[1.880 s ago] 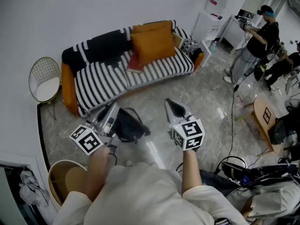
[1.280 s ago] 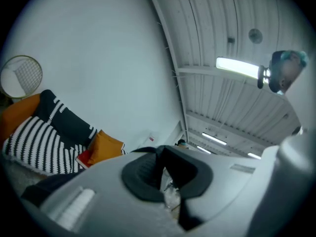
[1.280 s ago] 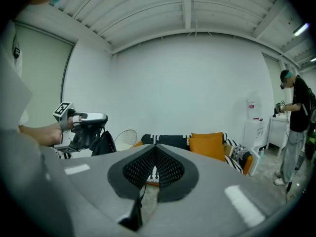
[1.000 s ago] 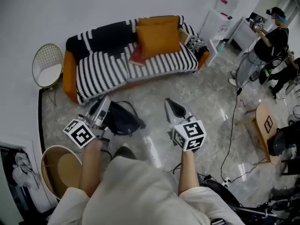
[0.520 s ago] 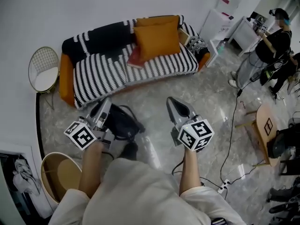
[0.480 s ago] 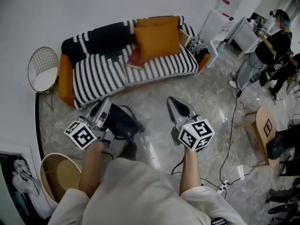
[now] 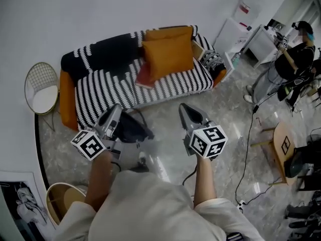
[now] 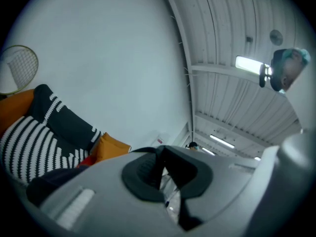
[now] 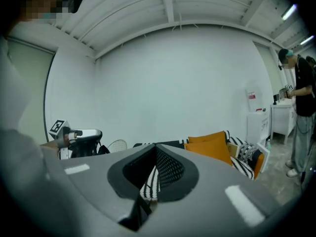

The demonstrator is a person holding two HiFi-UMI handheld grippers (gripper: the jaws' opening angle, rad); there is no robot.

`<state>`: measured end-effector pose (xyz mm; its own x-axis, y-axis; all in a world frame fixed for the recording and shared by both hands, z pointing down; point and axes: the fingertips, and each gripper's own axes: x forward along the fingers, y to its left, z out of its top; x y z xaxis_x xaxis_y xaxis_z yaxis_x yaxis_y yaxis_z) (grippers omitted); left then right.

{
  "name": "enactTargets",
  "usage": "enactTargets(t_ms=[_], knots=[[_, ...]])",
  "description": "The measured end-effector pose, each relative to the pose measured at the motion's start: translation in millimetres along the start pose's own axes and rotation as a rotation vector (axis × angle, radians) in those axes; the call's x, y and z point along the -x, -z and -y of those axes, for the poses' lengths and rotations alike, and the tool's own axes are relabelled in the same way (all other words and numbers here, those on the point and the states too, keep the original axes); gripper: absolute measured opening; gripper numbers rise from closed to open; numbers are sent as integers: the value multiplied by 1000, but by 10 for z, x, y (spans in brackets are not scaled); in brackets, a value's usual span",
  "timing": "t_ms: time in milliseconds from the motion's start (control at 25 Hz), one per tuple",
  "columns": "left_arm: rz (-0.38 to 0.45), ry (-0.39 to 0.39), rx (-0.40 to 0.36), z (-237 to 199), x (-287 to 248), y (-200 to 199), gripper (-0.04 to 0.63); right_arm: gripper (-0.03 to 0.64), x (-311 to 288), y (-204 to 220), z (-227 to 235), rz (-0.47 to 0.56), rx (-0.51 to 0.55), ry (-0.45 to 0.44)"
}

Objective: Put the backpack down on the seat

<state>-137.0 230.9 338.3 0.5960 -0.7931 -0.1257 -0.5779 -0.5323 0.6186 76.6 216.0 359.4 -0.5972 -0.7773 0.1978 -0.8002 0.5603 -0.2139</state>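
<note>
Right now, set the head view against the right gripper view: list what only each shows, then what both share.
Only the head view: the round basket on the floor, the wooden stool, and the black backpack in full, hanging from the left gripper. Only the right gripper view: the beamed ceiling and a close look at the jaws of the right gripper, shut and empty. Both: the striped sofa, its orange cushion, the wire chair and the standing person in black.

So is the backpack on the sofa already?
No, the black backpack hangs from the left hand-held gripper over the floor, short of the striped sofa.
</note>
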Motion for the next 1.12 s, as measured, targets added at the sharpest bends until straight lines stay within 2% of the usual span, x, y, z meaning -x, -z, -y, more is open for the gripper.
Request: enactTargets(t_ms=[160, 440, 760, 1120], knots=[[-9, 11, 5, -319, -296, -216, 2, 5, -428, -115, 111, -2, -53, -20], [-45, 20, 13, -909, -717, -500, 2, 5, -1026, -208, 303, -35, -20, 16], [-66, 1, 40, -1283, -1015, -597, 2, 5, -1310, -95, 553, -98, 21, 58], [-87, -35, 63, -1678, -1363, -634, 2, 5, -1780, -104, 853, -125, 49, 53]])
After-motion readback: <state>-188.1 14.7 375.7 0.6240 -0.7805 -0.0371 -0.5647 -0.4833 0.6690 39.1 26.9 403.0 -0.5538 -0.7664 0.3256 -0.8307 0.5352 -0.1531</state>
